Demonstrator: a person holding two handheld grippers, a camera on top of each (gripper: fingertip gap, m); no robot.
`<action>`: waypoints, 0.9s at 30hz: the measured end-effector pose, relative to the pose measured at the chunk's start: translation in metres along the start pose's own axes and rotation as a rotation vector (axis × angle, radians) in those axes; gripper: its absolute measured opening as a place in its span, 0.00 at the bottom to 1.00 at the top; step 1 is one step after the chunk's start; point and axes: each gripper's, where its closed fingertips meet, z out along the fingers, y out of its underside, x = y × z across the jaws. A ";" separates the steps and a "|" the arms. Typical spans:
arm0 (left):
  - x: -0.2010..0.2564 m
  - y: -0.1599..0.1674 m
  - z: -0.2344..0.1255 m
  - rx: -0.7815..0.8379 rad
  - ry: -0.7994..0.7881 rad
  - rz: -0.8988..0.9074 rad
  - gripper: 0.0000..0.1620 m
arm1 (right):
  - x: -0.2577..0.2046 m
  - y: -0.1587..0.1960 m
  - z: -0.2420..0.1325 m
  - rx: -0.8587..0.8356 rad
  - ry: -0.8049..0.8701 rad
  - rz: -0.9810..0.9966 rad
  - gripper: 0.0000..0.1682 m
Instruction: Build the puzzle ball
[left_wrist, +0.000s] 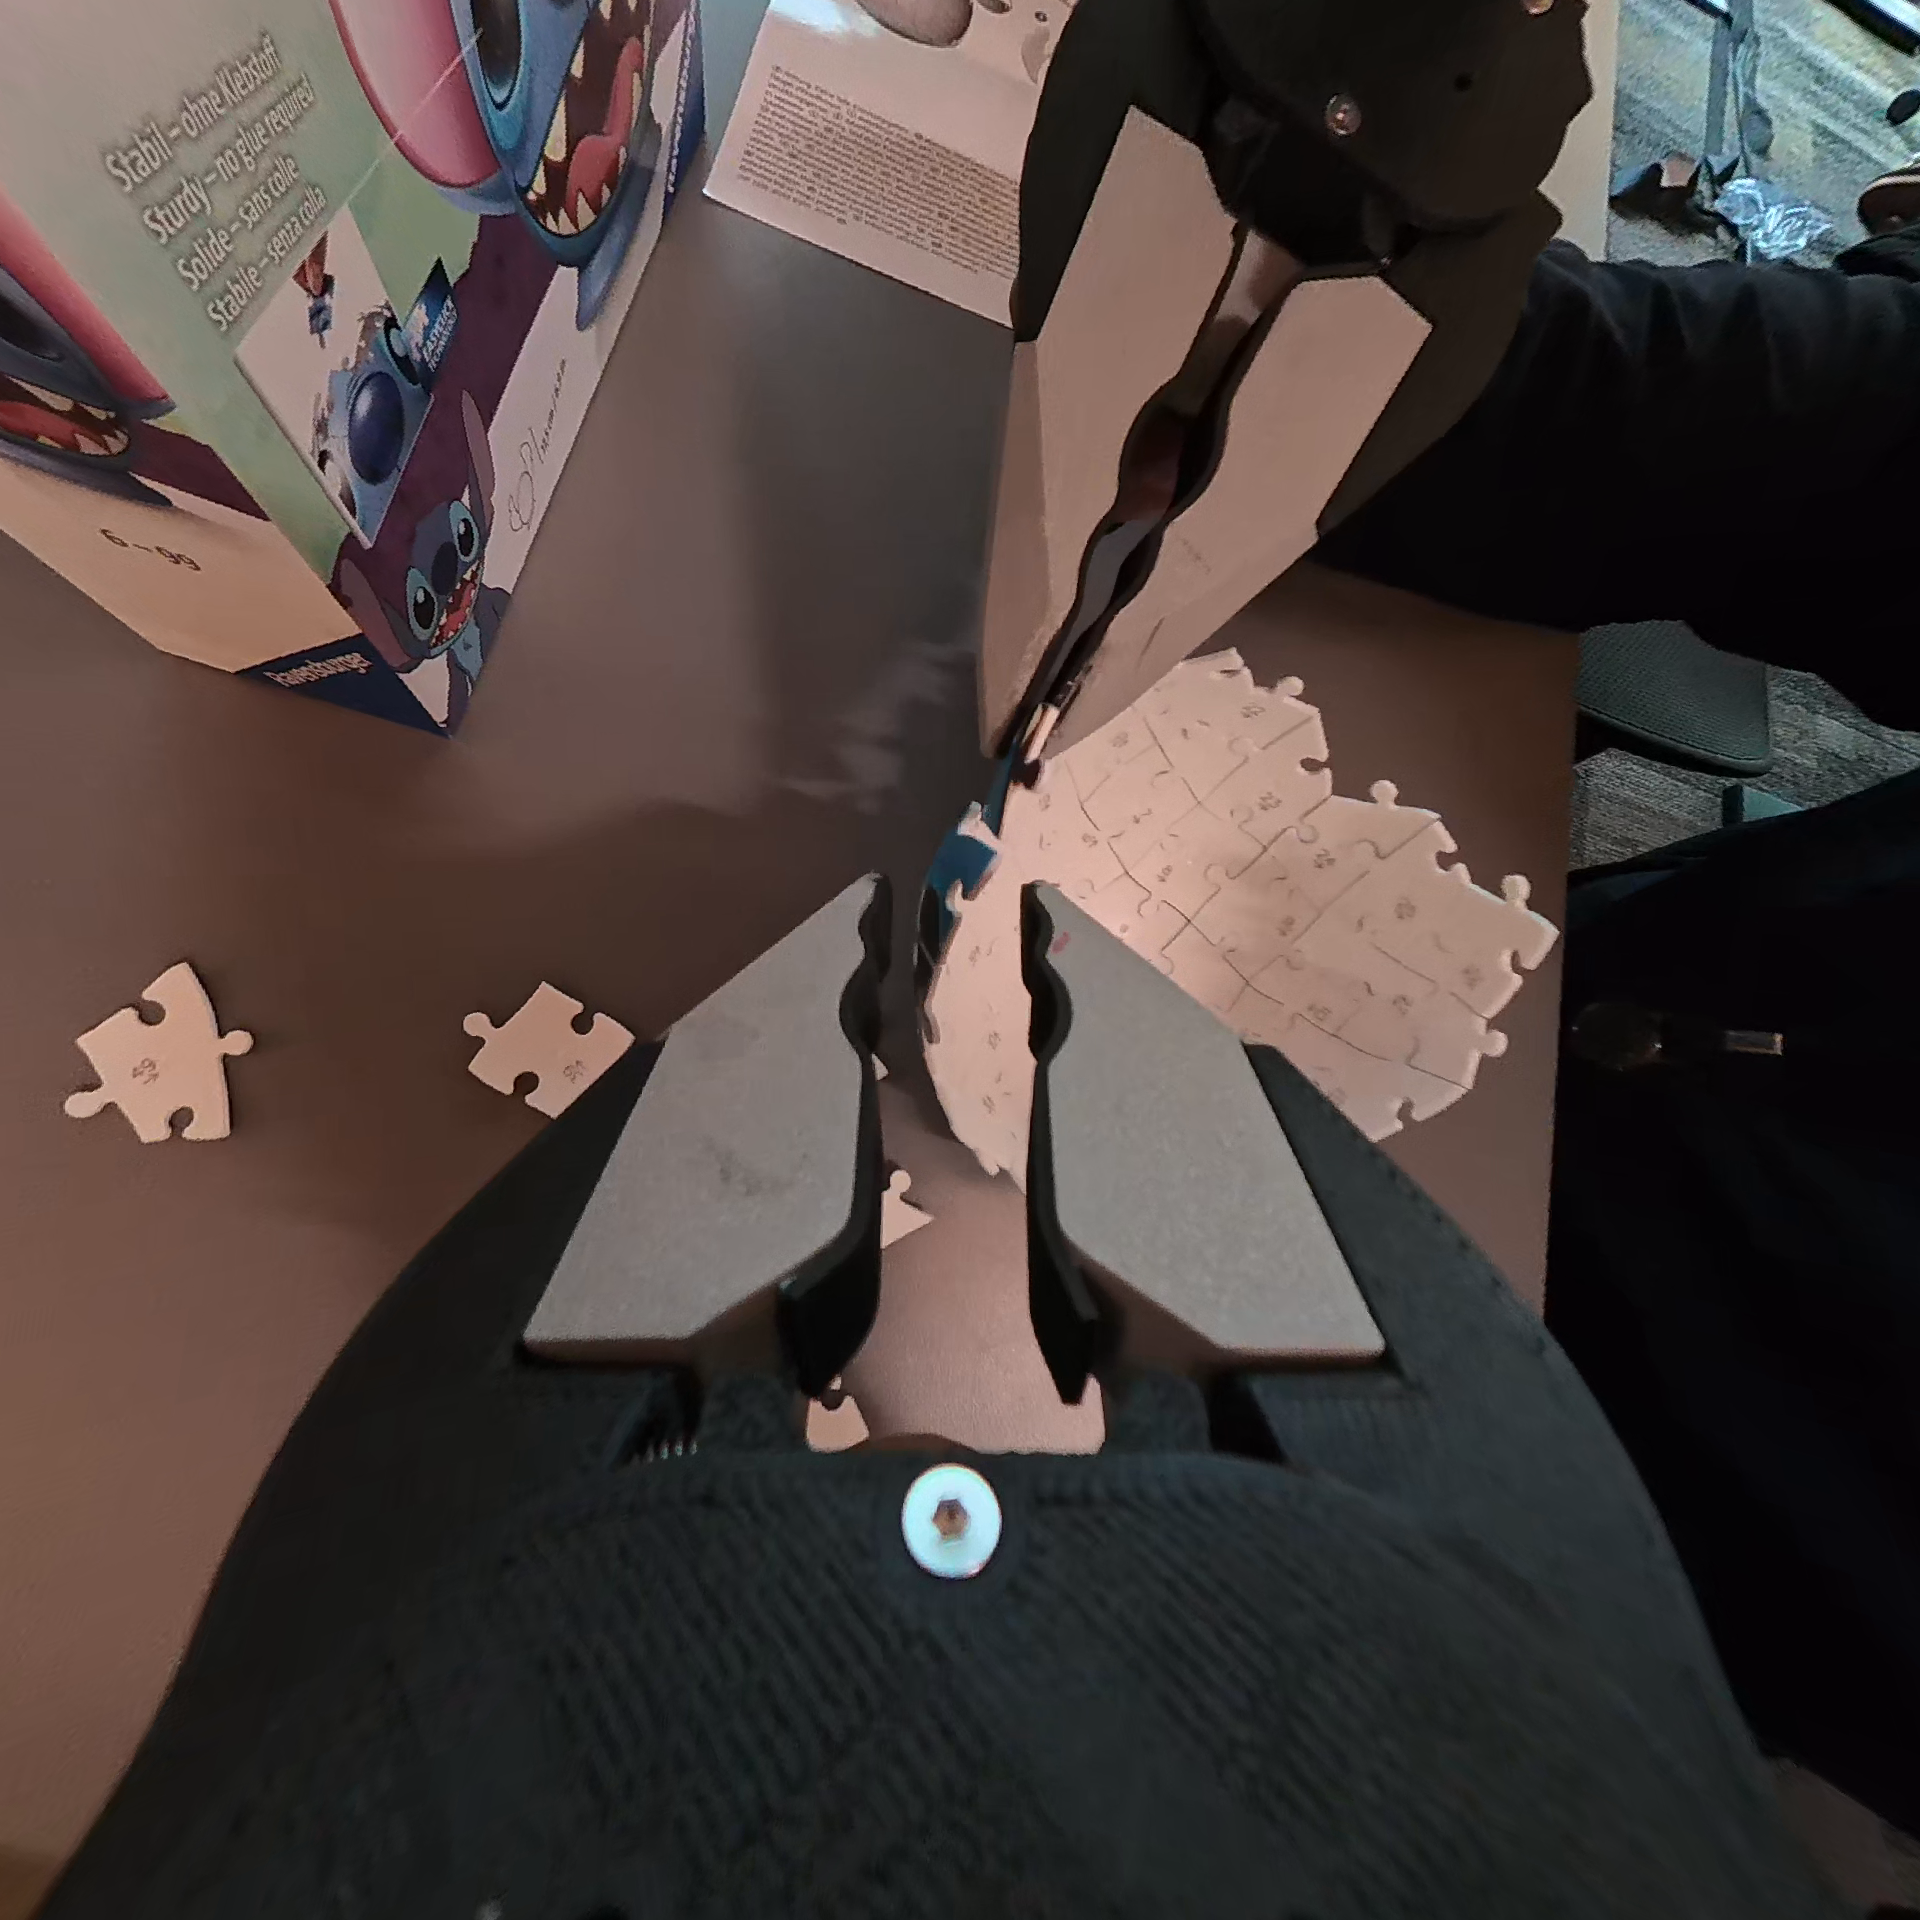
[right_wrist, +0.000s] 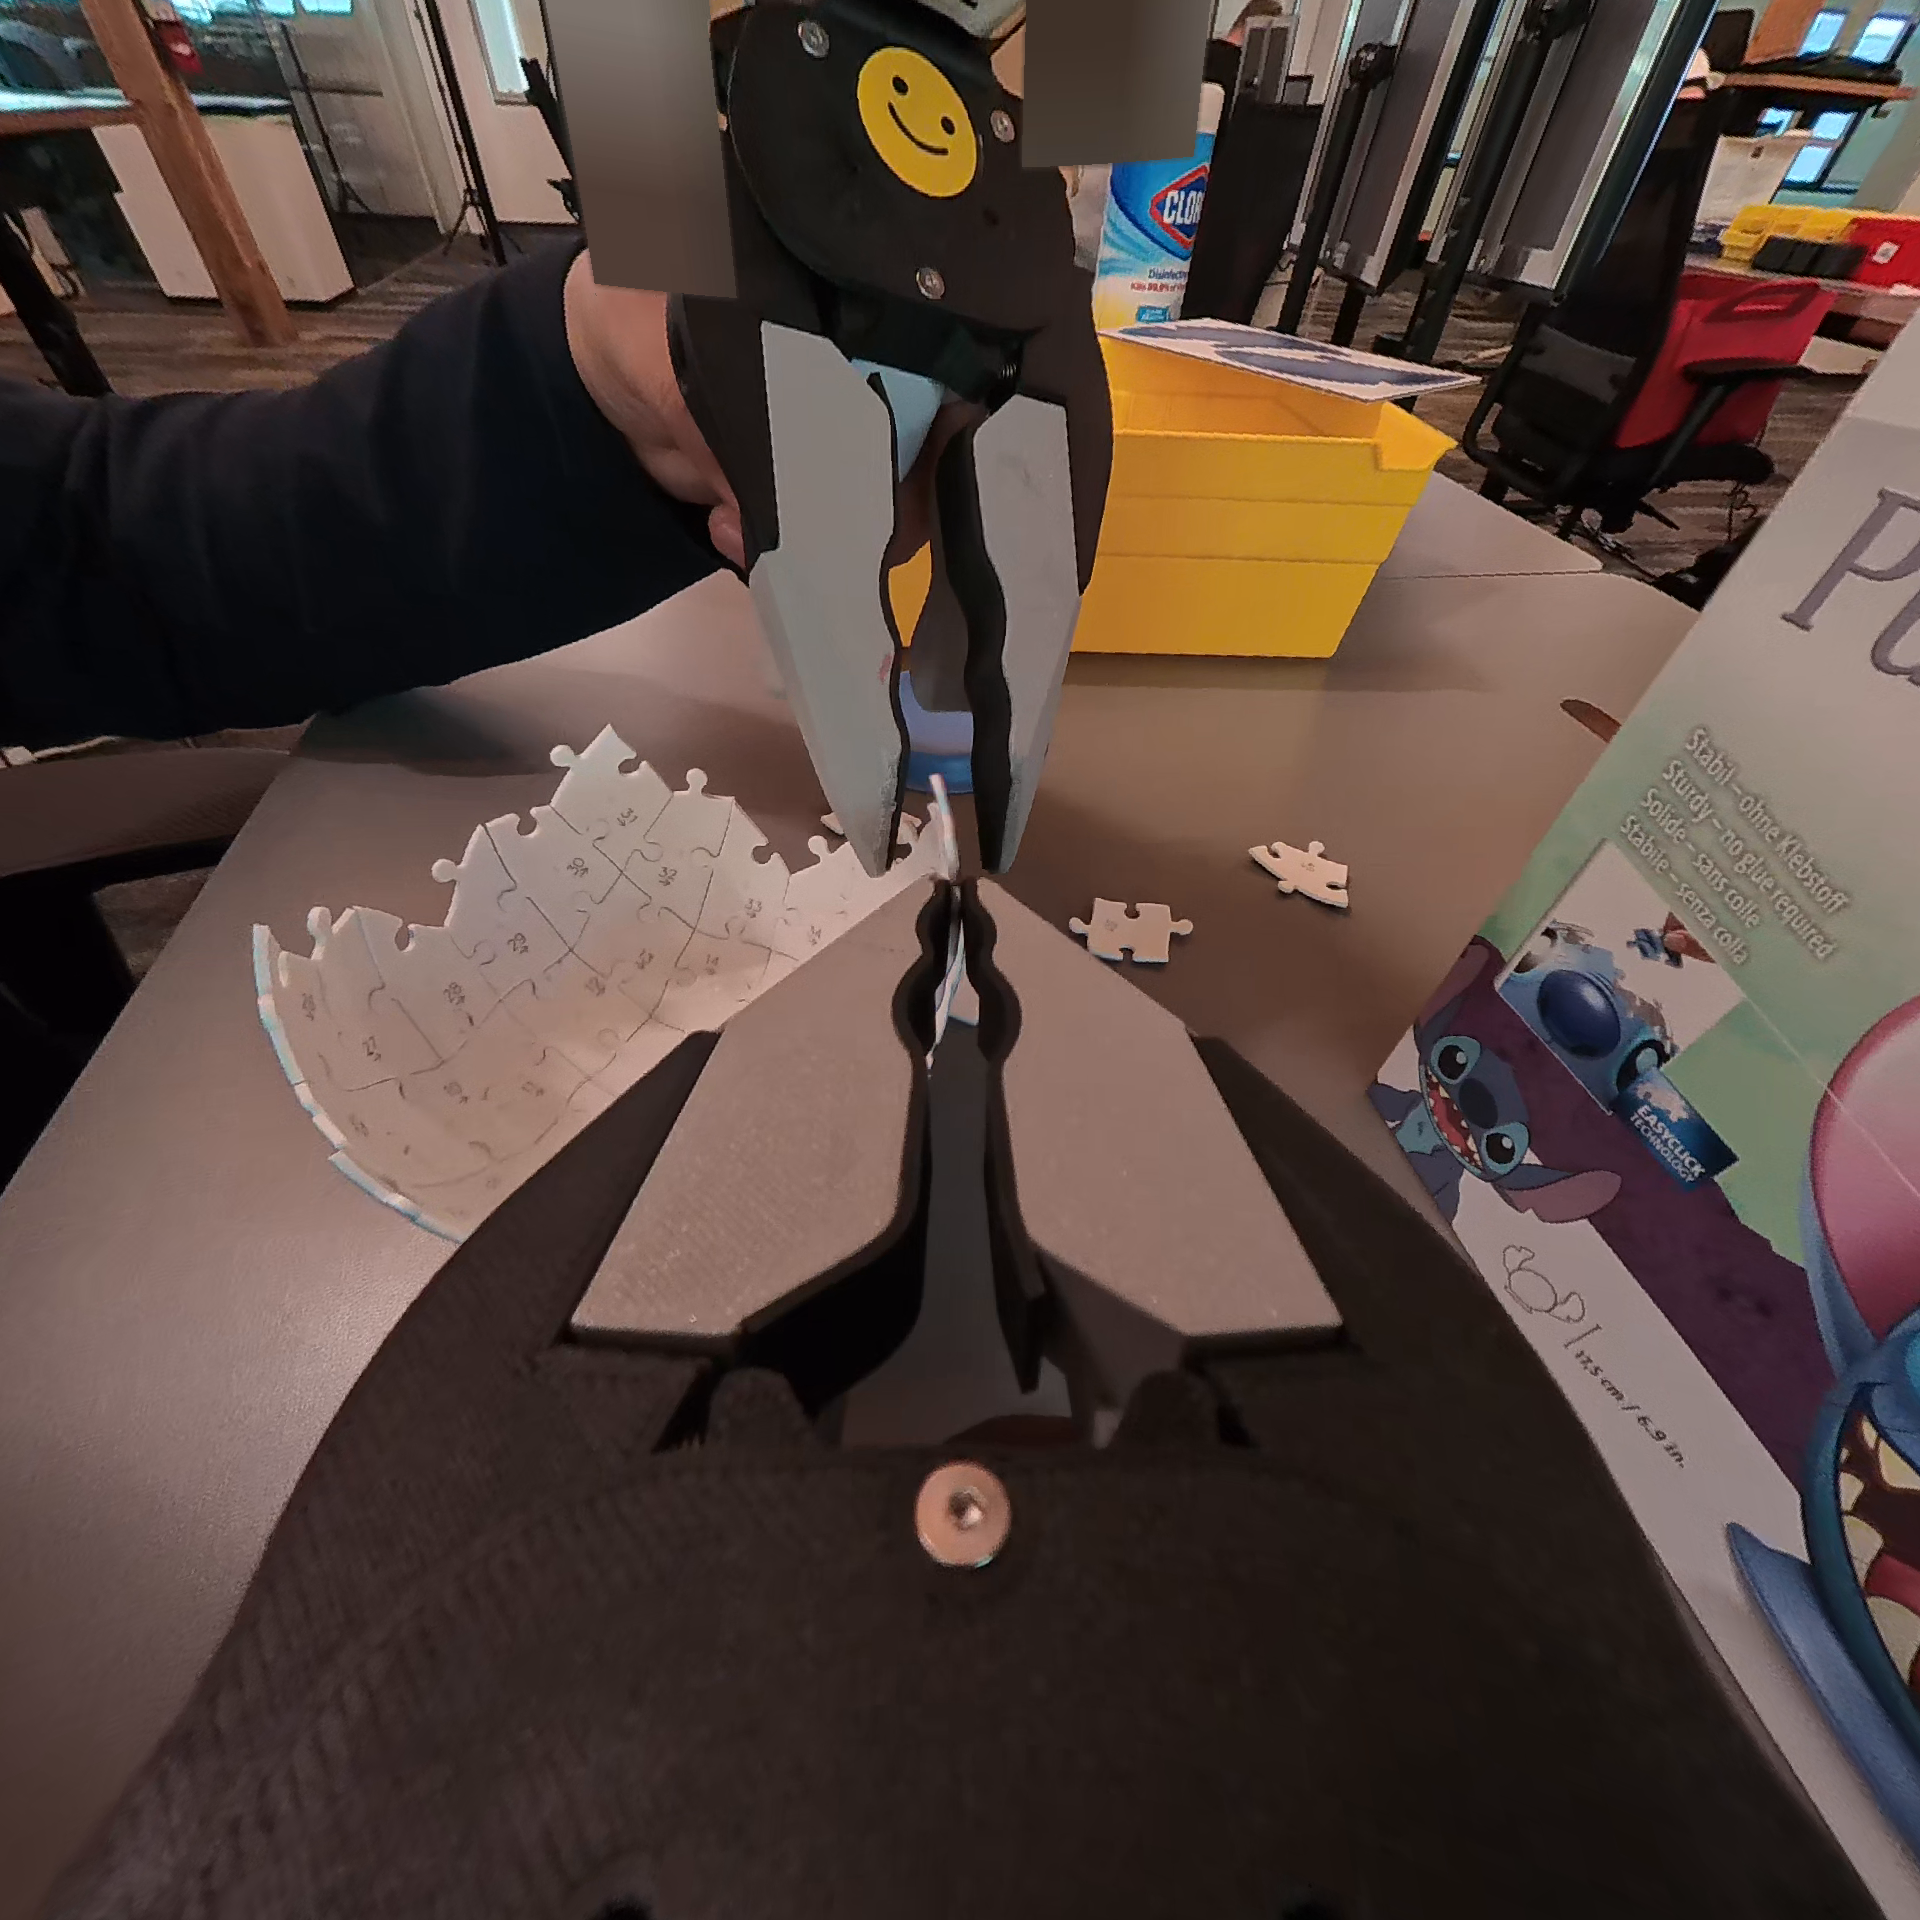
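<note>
Two hand-held grippers meet tip to tip over the grey counter (left_wrist: 675, 540); the right hand-held gripper (right_wrist: 958, 902) has its fingers pressed together on the rim of the puzzle ball shell (right_wrist: 499, 997), pinching a blue-edged piece (left_wrist: 961, 862) there; the left hand-held gripper (left_wrist: 954, 904) stands with a clear gap between its fingers, straddling that same rim without closing on it; from the right wrist view it comes down steeply from above, a hand (right_wrist: 655, 416) in a dark sleeve wrapped round its body, which carries a yellow smiley disc (right_wrist: 916, 120); the shell is a curved bowl of joined white pieces, numbered backs up, resting on the counter under both tips; two loose pieces (left_wrist: 158, 1055) (left_wrist: 551, 1044) lie flat, apart from each other, left of the left gripper, and a bit of another shows between its fingers; one puzzle box (left_wrist: 312, 343) stands beyond them; one yellow bin (right_wrist: 1236, 509) sits farther back.
</note>
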 end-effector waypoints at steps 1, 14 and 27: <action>0.000 0.000 0.000 0.000 0.001 0.001 0.14 | 0.000 0.000 0.000 0.007 -0.004 0.008 0.00; 0.000 0.005 0.007 -0.025 0.012 -0.011 0.13 | 0.001 0.002 0.005 0.024 -0.008 0.011 0.00; 0.000 0.008 0.008 -0.032 0.015 -0.022 0.09 | 0.001 0.001 0.009 0.038 -0.005 -0.022 0.00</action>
